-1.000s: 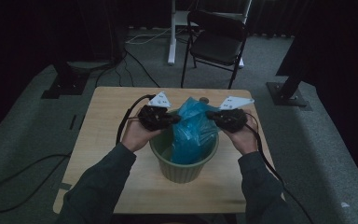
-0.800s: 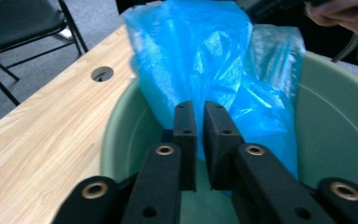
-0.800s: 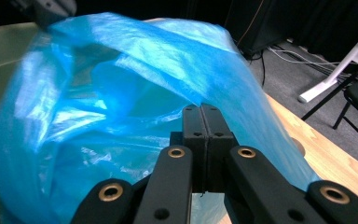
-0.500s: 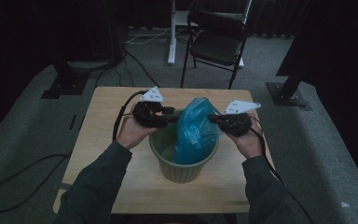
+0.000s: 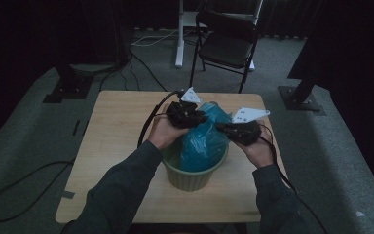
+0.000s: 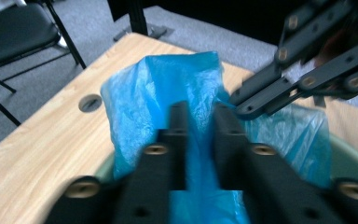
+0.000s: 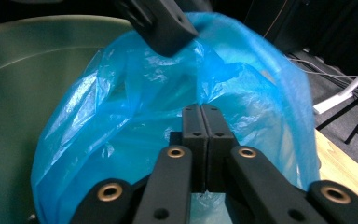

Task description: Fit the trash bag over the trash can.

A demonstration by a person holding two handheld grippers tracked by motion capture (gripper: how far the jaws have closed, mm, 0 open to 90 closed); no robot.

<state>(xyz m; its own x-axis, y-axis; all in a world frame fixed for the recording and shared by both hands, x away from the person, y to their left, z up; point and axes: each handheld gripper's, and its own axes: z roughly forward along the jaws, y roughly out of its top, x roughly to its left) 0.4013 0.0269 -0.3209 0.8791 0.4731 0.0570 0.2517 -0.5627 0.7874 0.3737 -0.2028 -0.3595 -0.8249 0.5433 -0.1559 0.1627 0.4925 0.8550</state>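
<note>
A: Table (image 5: pixel 112 146) of pale wood, seen from above, carries a green bin (image 5: pixel 191 175) with a blue plastic bag (image 5: pixel 205 141) rising out of it.

B: And the grippers?

A: The left gripper (image 5: pixel 195 116) meets the bag's near-left top; the right gripper (image 5: pixel 226 127) comes in from the other side. In the left gripper view its jaws stand a little apart with blue film running up between them, so whether they pinch it I cannot tell.

B: The right one?

A: In the right gripper view the right gripper (image 7: pixel 200 122) has its jaws pressed flat together at the bag's (image 7: pixel 168 126) film, seemingly nipping a fold. The other gripper's jaw (image 7: pixel 161 25) crosses above, touching the bag's crest.

B: Surroundings?

A: A black folding chair (image 5: pixel 226 41) stands beyond the table on grey carpet.
</note>
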